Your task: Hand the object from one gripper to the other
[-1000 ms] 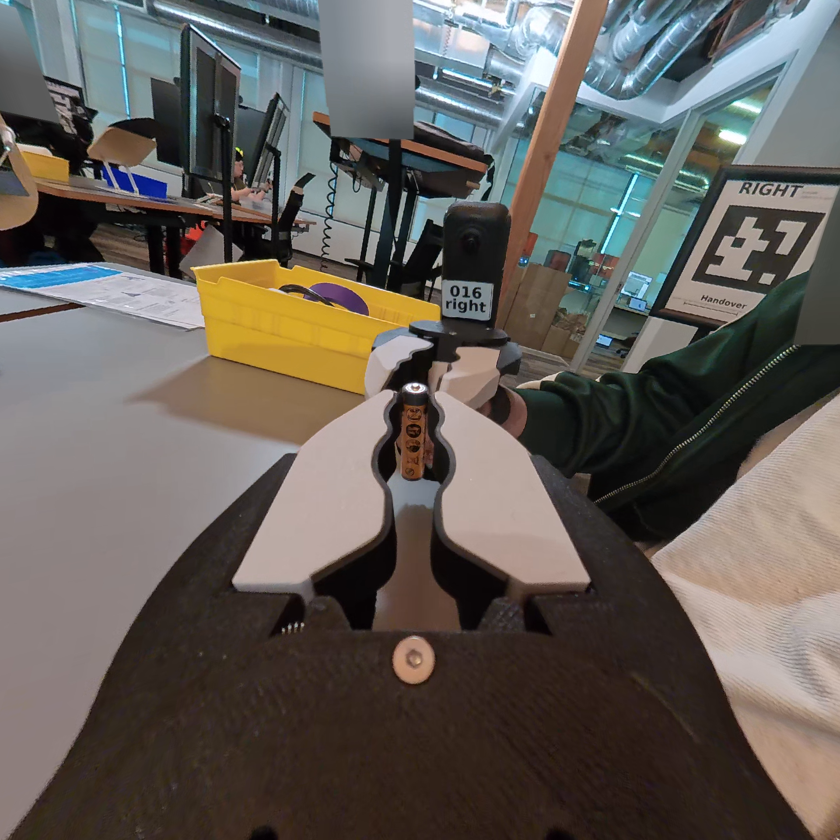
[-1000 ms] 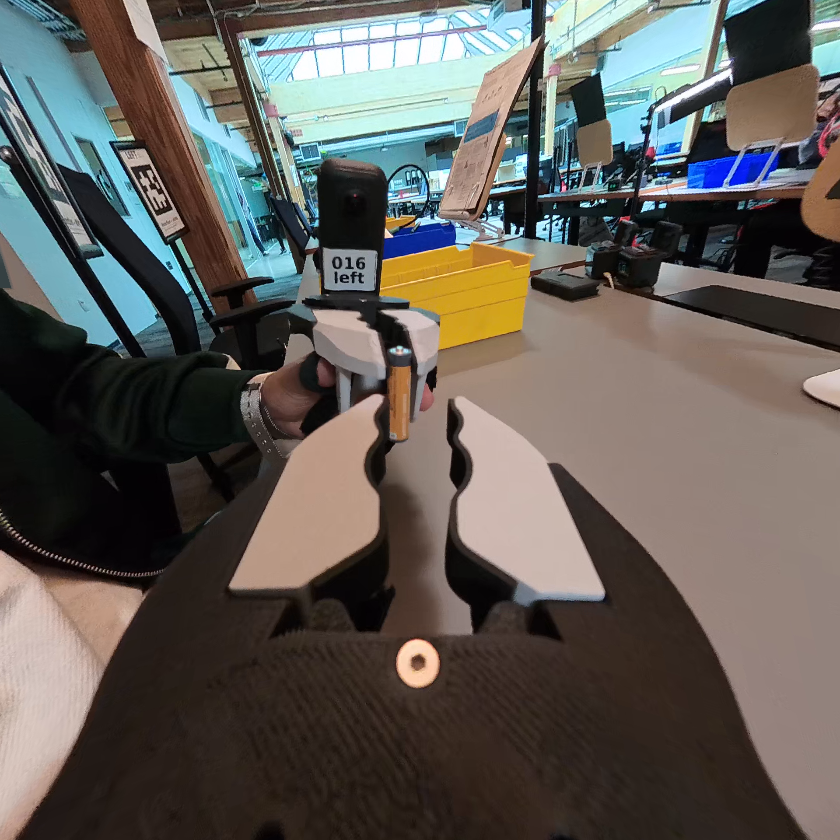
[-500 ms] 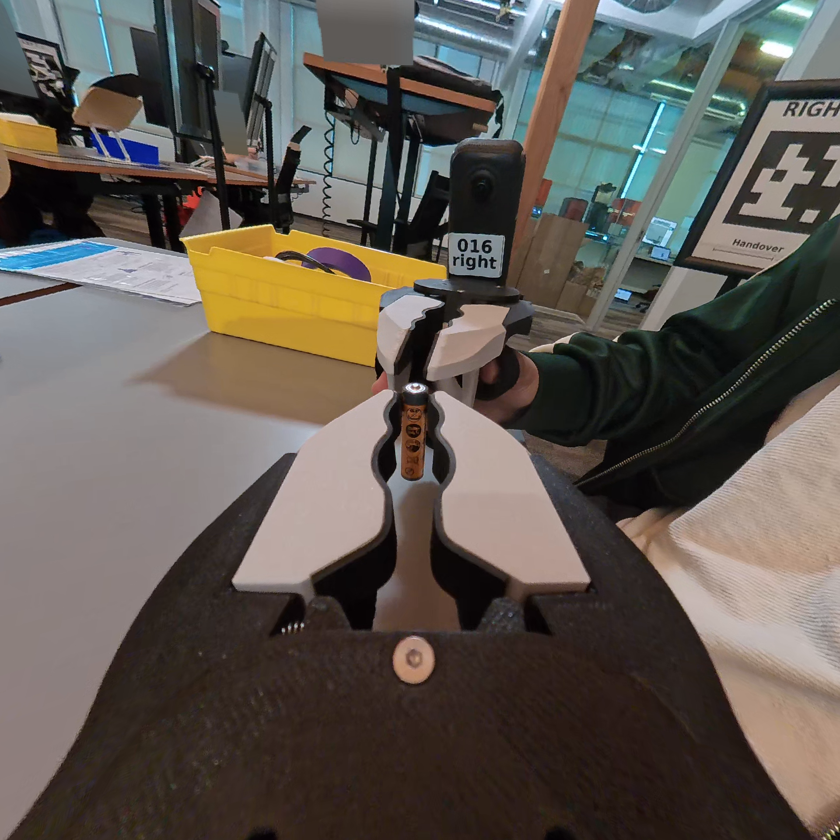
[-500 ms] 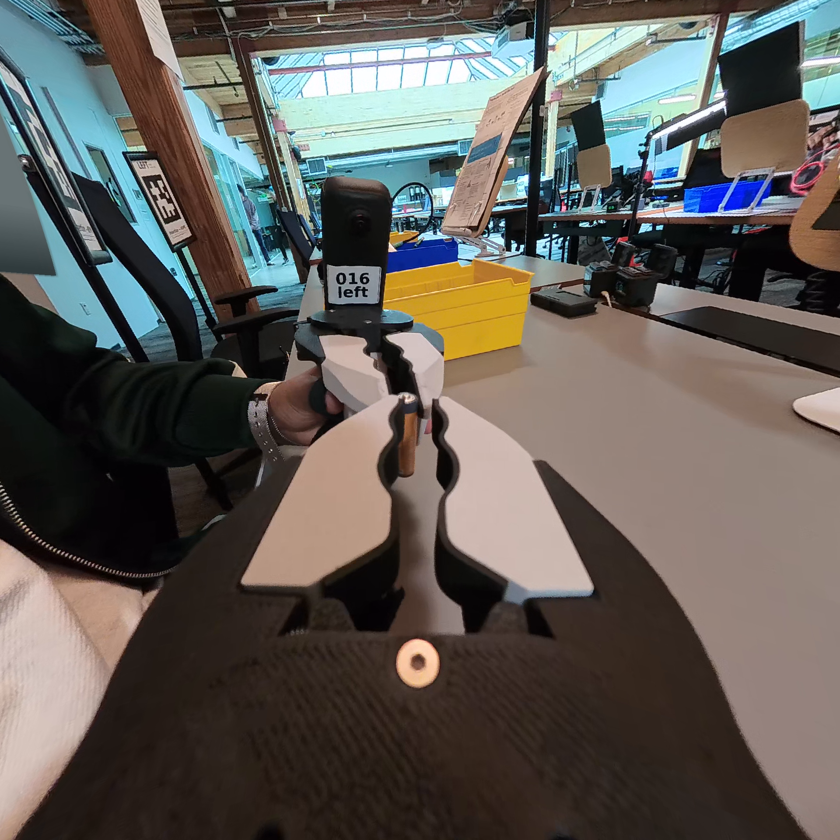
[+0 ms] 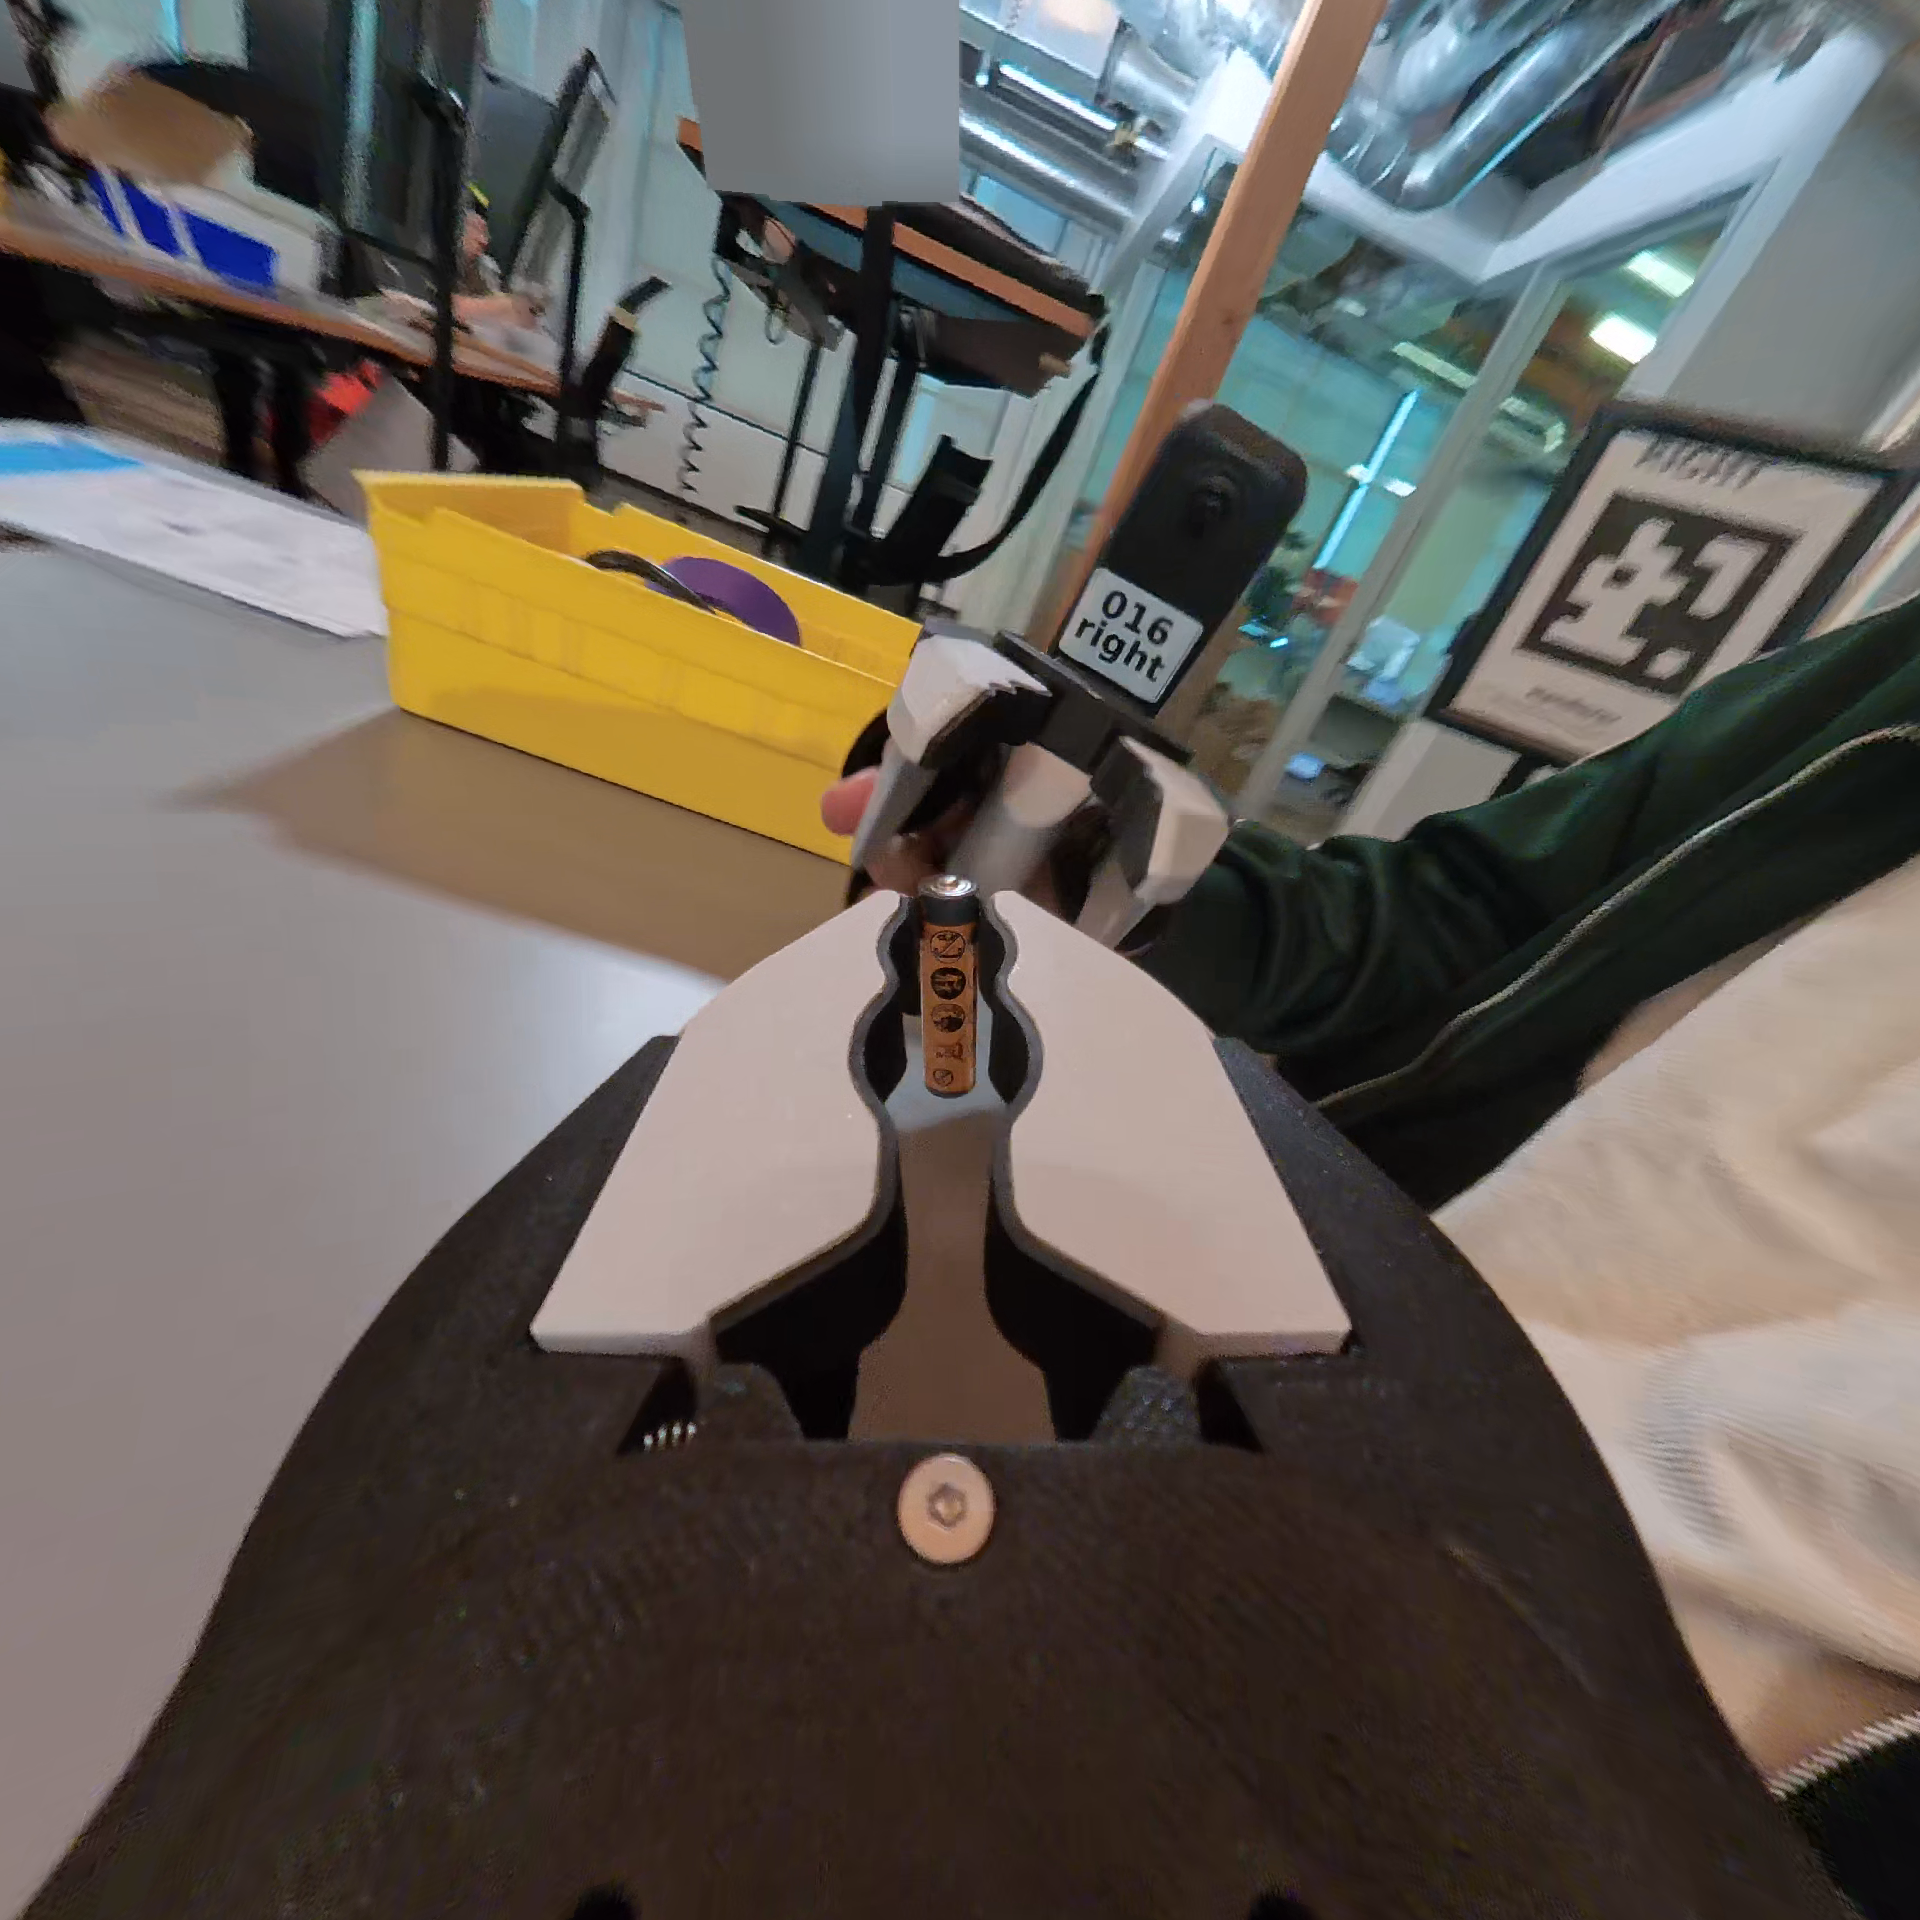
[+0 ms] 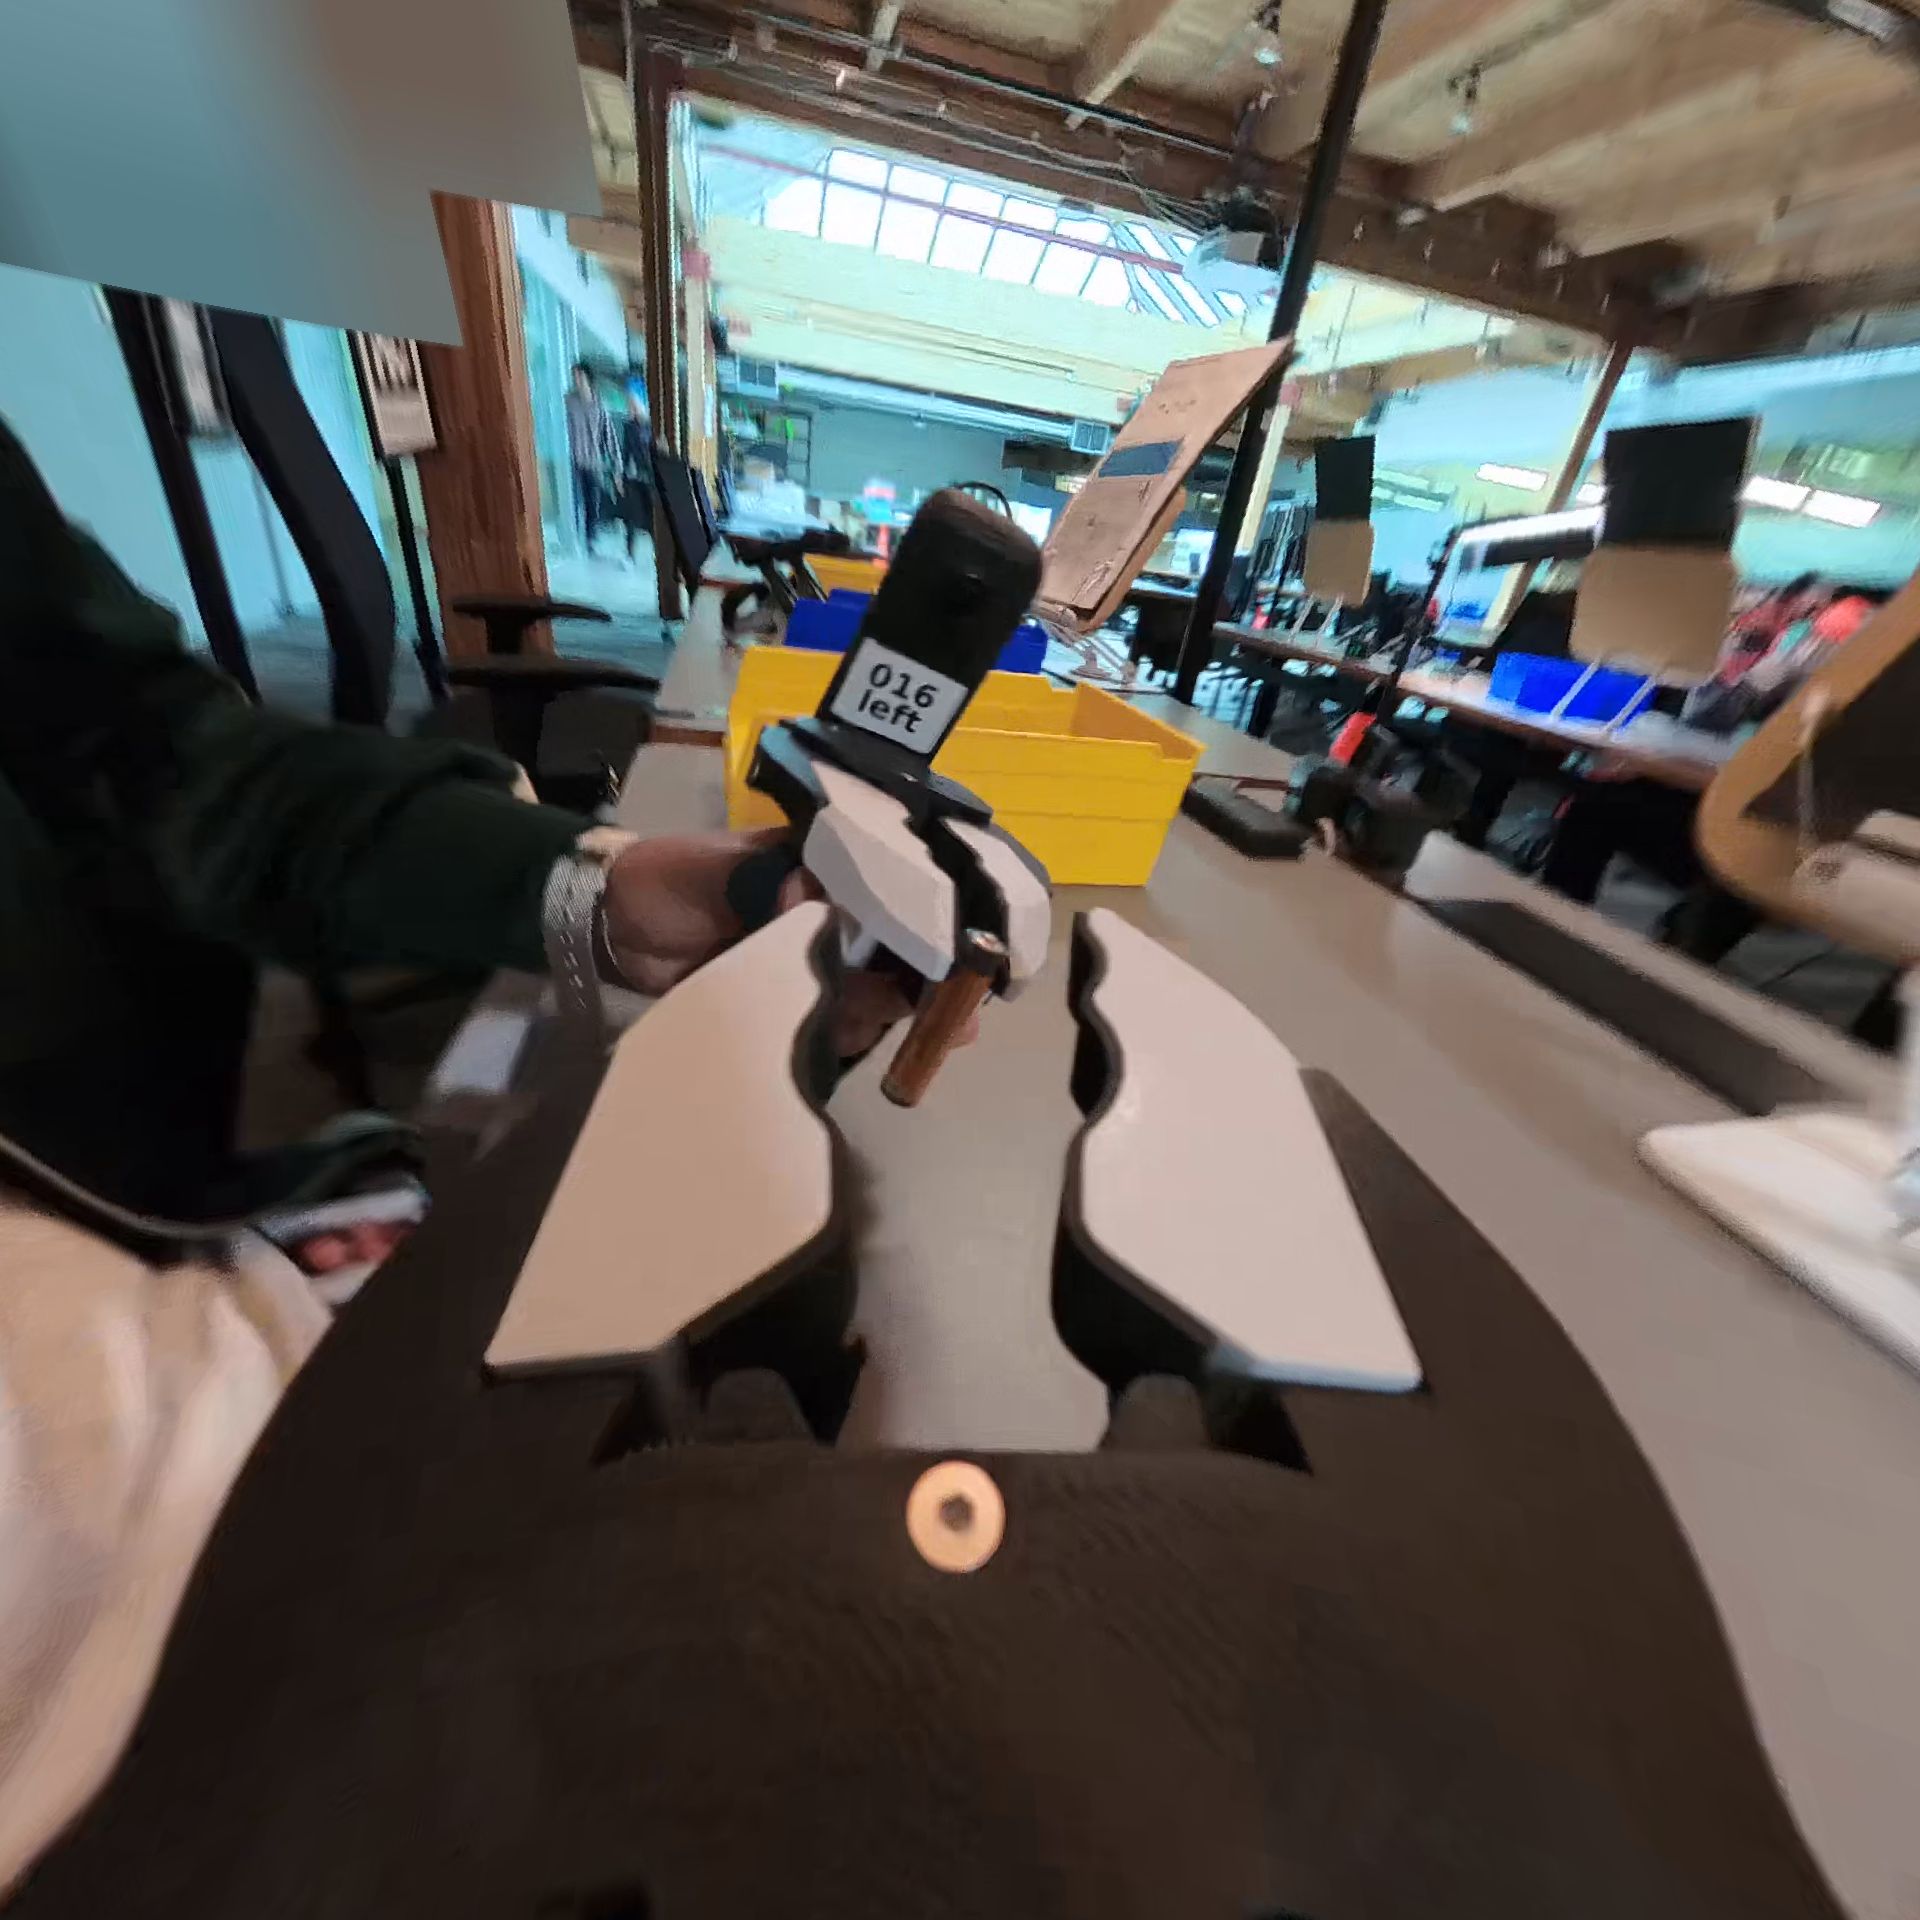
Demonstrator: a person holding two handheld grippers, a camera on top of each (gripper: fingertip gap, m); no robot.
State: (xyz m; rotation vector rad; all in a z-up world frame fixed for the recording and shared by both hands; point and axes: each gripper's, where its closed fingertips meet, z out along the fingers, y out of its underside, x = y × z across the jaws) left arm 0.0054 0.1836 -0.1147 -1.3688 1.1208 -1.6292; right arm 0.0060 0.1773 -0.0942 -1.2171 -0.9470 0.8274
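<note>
A copper-and-black battery (image 5: 949, 997) stands upright between the white fingers of my left gripper (image 5: 951, 904), which is shut on it. In the right wrist view the battery (image 6: 935, 1023) hangs tilted from the left gripper (image 6: 977, 961). It sits between the spread fingertips of my right gripper (image 6: 951, 925) without touching them. My right gripper is open and empty. It also shows in the left wrist view (image 5: 997, 883), tilted, just beyond the battery, held by a hand in a dark green sleeve (image 5: 1507, 883).
A yellow bin (image 5: 582, 665) holding a purple thing stands on the grey table (image 5: 260, 987) behind the grippers; it also shows in the right wrist view (image 6: 1081, 800). Paper sheets (image 5: 187, 530) lie far left. A white object (image 6: 1787, 1195) lies at the right edge. Less than 4 cm separates the two grippers' tips.
The right gripper's fingers, nearly closed around the battery half a second ago, have spread wide apart. Both grippers have tilted. The left gripper still holds the battery.
</note>
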